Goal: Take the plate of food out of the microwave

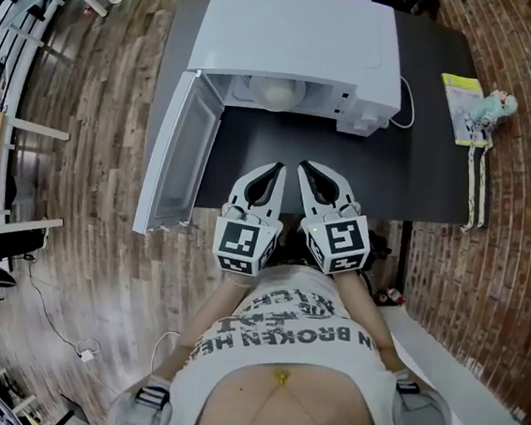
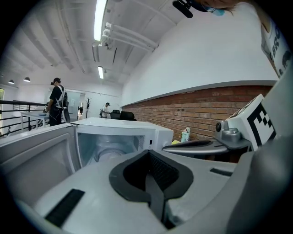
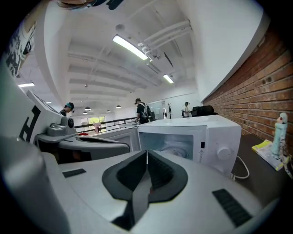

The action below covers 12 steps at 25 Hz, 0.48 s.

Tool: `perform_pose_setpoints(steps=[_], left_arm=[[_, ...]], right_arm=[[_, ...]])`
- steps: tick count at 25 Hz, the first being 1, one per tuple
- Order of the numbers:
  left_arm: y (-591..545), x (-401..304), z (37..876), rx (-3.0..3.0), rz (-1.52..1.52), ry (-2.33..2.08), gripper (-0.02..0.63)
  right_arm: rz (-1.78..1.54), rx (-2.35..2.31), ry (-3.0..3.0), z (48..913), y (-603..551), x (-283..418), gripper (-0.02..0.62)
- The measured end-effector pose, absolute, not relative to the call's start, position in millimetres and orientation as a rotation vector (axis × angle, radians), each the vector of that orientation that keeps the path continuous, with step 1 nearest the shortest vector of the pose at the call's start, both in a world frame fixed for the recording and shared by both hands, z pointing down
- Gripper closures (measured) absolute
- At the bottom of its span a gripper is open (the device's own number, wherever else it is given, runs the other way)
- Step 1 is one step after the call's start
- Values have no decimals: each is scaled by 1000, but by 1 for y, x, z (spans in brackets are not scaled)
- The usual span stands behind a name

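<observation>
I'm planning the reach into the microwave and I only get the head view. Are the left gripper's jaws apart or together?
Observer: In the left gripper view, the left gripper has its jaws together with nothing between them.
Operator: And the right one?
Observer: It's the same. The right gripper view shows the right gripper with its jaws together and empty.
Operator: From above, the microwave's roof hides most of the inside. Where is the plate?
Observer: Seen from the front in the right gripper view, the plate sits mid-floor inside the microwave, with nothing between it and the opening.
</observation>
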<state>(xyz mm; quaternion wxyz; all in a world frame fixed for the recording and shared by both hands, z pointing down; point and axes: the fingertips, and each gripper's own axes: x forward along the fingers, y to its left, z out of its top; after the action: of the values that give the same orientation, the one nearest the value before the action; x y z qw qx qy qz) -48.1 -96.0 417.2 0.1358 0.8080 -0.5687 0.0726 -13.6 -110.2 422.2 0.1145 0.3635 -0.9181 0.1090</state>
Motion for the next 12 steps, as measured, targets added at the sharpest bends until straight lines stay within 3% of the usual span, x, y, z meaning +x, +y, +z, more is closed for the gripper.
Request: perform_pose_setpoints(steps=[12], left_arm=[[-156,-99,413,2475,206,-1453,600]], right_arm=[[345,1256,-2610,422,-162,-67,580]])
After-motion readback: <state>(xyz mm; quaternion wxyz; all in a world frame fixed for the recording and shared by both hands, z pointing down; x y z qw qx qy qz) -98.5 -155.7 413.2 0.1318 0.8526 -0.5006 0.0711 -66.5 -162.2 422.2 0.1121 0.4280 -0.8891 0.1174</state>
